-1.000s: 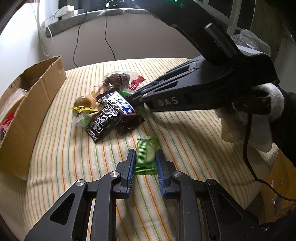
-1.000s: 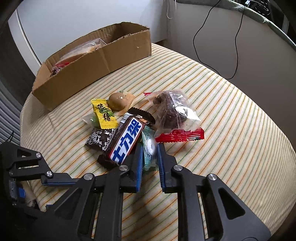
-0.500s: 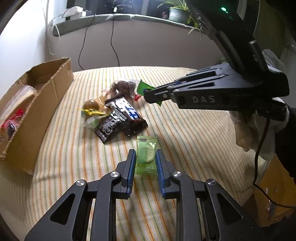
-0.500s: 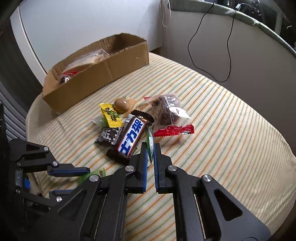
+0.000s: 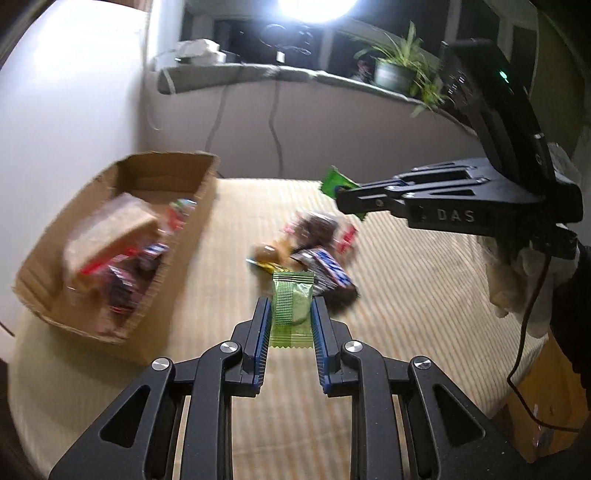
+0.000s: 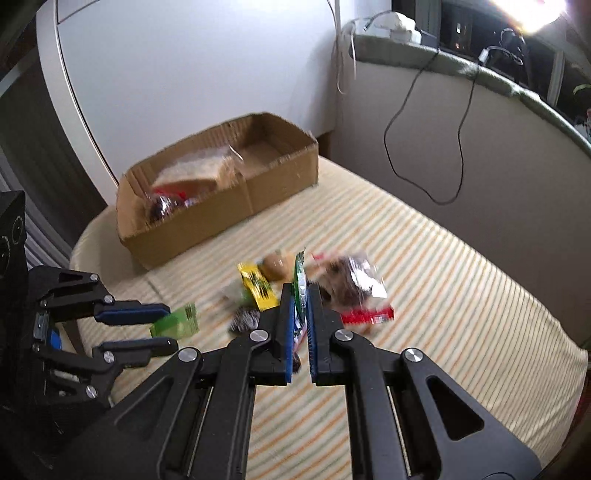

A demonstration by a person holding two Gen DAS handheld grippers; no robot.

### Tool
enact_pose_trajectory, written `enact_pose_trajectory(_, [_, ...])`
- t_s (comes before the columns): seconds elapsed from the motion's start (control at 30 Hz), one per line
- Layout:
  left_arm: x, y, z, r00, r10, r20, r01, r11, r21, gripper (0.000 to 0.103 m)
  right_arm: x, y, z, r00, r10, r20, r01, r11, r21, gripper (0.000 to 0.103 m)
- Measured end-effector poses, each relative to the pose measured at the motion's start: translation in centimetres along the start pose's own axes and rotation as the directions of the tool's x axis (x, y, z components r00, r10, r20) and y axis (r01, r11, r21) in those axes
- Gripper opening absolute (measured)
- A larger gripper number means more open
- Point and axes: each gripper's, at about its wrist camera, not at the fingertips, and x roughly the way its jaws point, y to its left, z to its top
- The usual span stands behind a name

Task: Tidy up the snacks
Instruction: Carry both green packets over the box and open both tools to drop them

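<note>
left gripper (image 5: pixel 288 314) clamps a light-green wafer packet (image 5: pixel 291 308), right gripper (image 6: pixel 301 310) pinches a dark-green sachet (image 6: pixel 300 280); carry both level over the cardboard box (image 5: pixel 177 236), upper left, before releasing.

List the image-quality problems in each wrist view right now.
Left wrist view: a blown-out lamp glares at top centre; the cardboard box and loose snack pile smear with motion blur, while the held light green packet stays sharp. Right wrist view: glare in the top-right corner, blurred snacks, fisheye bending of the wall edge.
</note>
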Motion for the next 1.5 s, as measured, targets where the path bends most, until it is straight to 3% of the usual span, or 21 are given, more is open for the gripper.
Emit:
enact_pose_trajectory(0.43, [-2.6,8.2,2.1,0.991,0.117,0.072,-0.108,0.988,-0.112,0.02,3.0,2.8,5.9,0.999,0.036,0.026,-0.035,0.998,-0.058,0.006])
enact_pose_trajectory(0.77, [-2.6,13.1,3.3,0.978,0.195,0.073,-0.18,0.969,-0.168,0.02,6.0,3.5,9.8,0.998,0.052,0.024,-0.05,0.996,-0.079,0.006])
enact_pose_trajectory(1.17, [-1.6,16.2,4.0,0.971,0.23,0.059,-0.215,0.956,-0.197,0.02,10.9,3.7,12.9,0.998,0.054,-0.021,-0.056,0.995,-0.081,0.006])
enact_pose_trajectory(1.5, [-0.9,17.0,3.8,0.973,0.226,0.041,-0.213,0.955,-0.205,0.02,13.1,4.2,13.2,0.996,0.063,-0.055,-0.068,0.994,-0.085,0.006])
